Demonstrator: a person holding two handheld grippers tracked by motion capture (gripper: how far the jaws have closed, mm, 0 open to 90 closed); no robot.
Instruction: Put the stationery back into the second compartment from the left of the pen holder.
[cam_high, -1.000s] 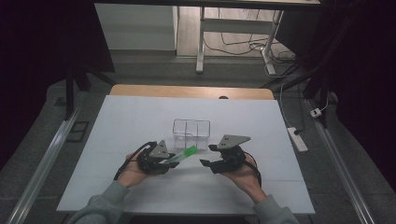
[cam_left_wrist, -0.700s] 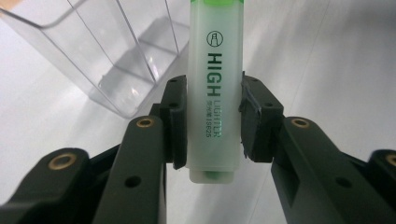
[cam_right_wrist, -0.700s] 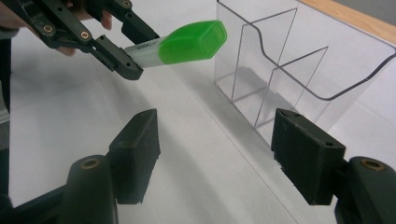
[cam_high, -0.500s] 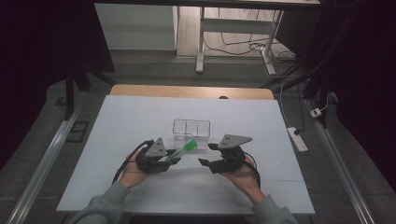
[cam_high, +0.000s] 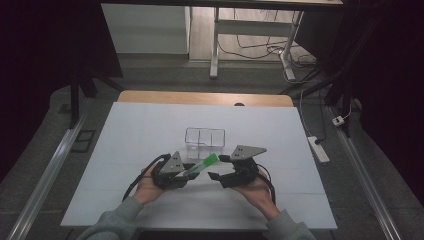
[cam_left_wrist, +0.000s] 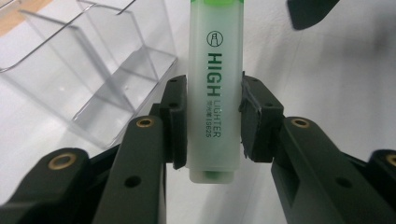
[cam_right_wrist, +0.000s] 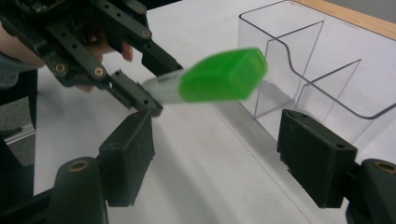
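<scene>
White and bare, the bench (cam_high: 150, 125) fills the middle of the high view, and just below its centre a green-capped highlighter with a pale translucent barrel (cam_high: 200, 165) is clamped by the barrel between the pads of the left hand-held gripper (cam_high: 189, 171), cap slanting toward the upper right. Just to its right, the right hand-held gripper (cam_high: 214, 168) has just been opening its jaws; they stand apart with nothing between them. A clear plastic divided organiser box (cam_high: 205, 138) sits just above both.
</scene>
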